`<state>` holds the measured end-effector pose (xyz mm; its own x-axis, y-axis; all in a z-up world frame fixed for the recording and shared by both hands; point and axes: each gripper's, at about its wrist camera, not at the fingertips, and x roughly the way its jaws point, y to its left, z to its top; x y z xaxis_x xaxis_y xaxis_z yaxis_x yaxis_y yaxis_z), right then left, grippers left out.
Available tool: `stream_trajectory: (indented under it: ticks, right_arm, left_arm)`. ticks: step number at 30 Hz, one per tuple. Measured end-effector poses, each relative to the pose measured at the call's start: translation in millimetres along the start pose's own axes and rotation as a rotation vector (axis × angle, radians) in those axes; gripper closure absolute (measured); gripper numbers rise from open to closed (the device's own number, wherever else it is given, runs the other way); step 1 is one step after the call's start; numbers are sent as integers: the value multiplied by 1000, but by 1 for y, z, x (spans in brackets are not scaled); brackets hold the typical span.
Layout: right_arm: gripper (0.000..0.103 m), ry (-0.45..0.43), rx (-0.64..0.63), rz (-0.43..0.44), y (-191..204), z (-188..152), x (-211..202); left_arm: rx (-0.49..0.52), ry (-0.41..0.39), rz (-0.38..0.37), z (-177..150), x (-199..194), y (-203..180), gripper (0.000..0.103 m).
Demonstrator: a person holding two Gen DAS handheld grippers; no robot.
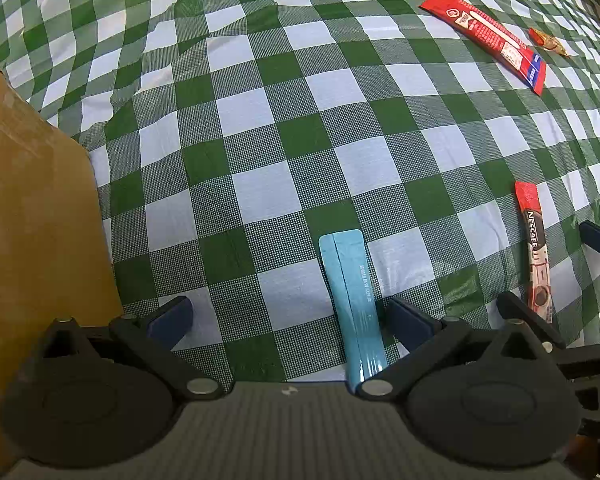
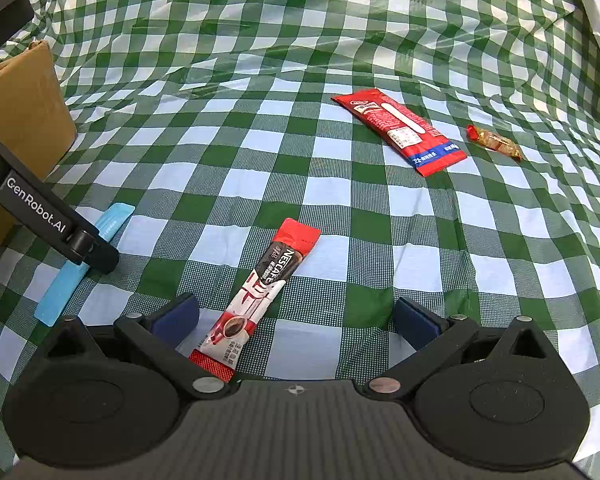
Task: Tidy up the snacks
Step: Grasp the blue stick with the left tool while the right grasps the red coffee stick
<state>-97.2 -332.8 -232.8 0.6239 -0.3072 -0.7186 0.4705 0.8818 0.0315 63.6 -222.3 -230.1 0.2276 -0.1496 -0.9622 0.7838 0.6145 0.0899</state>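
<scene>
I have both grippers wide open, holding nothing: left gripper (image 1: 288,316) straddles the blue sachet (image 1: 352,292), right gripper (image 2: 296,320) the coffee stick (image 2: 260,288) nearby. Next I close, then carry to the cardboard box (image 1: 32,208) at left.

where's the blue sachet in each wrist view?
Left wrist: blue sachet at bottom centre, lying between the open left gripper fingers, nearer the right-hand one.
Right wrist: blue sachet at far left, partly hidden behind the other gripper's arm.
Shared landmark: Nescafe stick.
</scene>
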Motion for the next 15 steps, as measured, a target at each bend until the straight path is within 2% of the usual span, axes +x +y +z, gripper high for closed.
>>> stream_trajectory:
  ticks: [8, 9, 10, 11, 12, 13, 15]
  right_arm:
    - [0, -14, 1, -2, 0, -2, 0]
    - [1, -10, -4, 0, 0, -2, -1]
    - [5, -5, -8, 6, 0, 0, -3]
    - [29, -19, -7, 23, 0, 3, -8]
    - [51, -30, -9, 36, 1, 6, -13]
    - [92, -18, -10, 46, 1, 9, -15]
    - [91, 4, -3, 65, 1, 11, -14]
  left_arm:
    - [-8, 12, 2, 3, -1, 0, 0]
    - [-21, 22, 10, 3, -4, -1, 5]
    - [-40, 22, 7, 5, -8, -1, 24]
    - [-58, 11, -15, 5, -15, -2, 39]
    - [-53, -3, -18, 5, -22, -5, 76]
    - [-32, -5, -16, 5, -26, -9, 88]
    - [-26, -18, -11, 3, -32, -13, 88]
